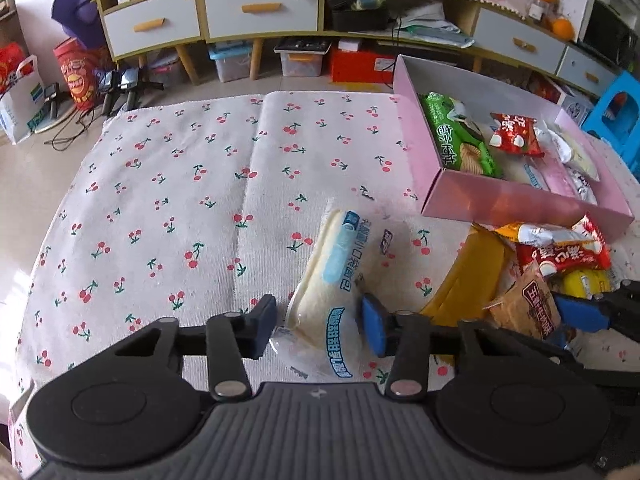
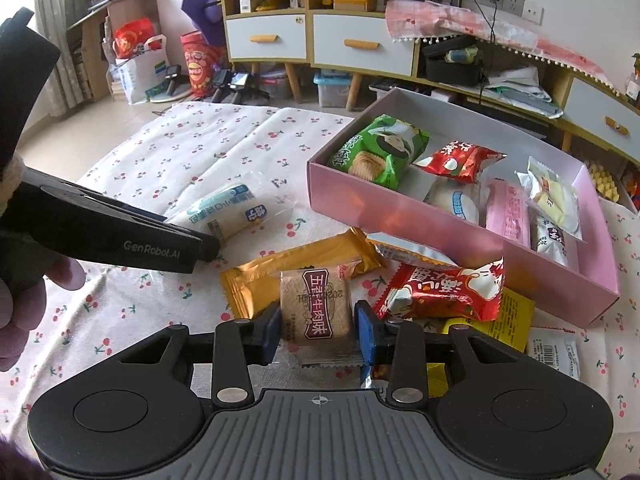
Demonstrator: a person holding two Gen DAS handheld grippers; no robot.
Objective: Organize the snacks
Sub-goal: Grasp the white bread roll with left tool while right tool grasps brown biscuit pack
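Right wrist: pink box (image 2: 460,240) w/ 6 snack packs.

The right gripper (image 2: 318,330) has its jaws closed against both sides of a brown beef-snack packet (image 2: 315,306), which lies over an orange wrapper (image 2: 296,266) ahead of them, a red packet (image 2: 444,290) just to their right, the pink box (image 2: 460,236) beyond.
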